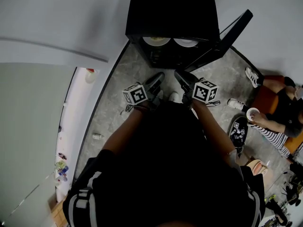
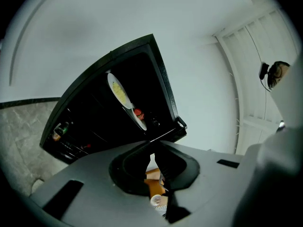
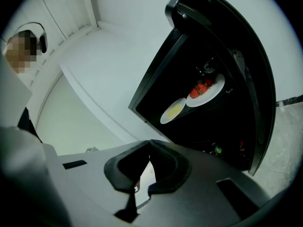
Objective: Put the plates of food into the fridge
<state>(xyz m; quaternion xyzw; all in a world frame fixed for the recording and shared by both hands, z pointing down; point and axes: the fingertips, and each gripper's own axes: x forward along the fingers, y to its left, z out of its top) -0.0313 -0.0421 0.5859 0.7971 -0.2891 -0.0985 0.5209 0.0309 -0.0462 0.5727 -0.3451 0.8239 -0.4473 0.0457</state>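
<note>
A black fridge (image 1: pixel 170 13) stands open in front of me, its door (image 1: pixel 228 33) swung out to the right. Two white plates sit side by side on a shelf inside. One holds yellow food (image 1: pixel 156 40) (image 2: pixel 119 91) (image 3: pixel 173 110). The other holds red strawberries (image 1: pixel 185 42) (image 2: pixel 138 117) (image 3: pixel 205 90). My left gripper (image 1: pixel 159 78) (image 2: pixel 152 145) and right gripper (image 1: pixel 182 76) (image 3: pixel 150 143) hang just outside the fridge, below the shelf. Each has its jaws closed tip to tip, with nothing between them.
Bottles (image 3: pixel 217 149) stand low inside the fridge. At the right a seated person (image 1: pixel 279 122) holds a cup (image 1: pixel 252 113), with shoes (image 1: pixel 239 130) on the marbled floor. A white ledge (image 1: pixel 71 126) with small items runs along the left.
</note>
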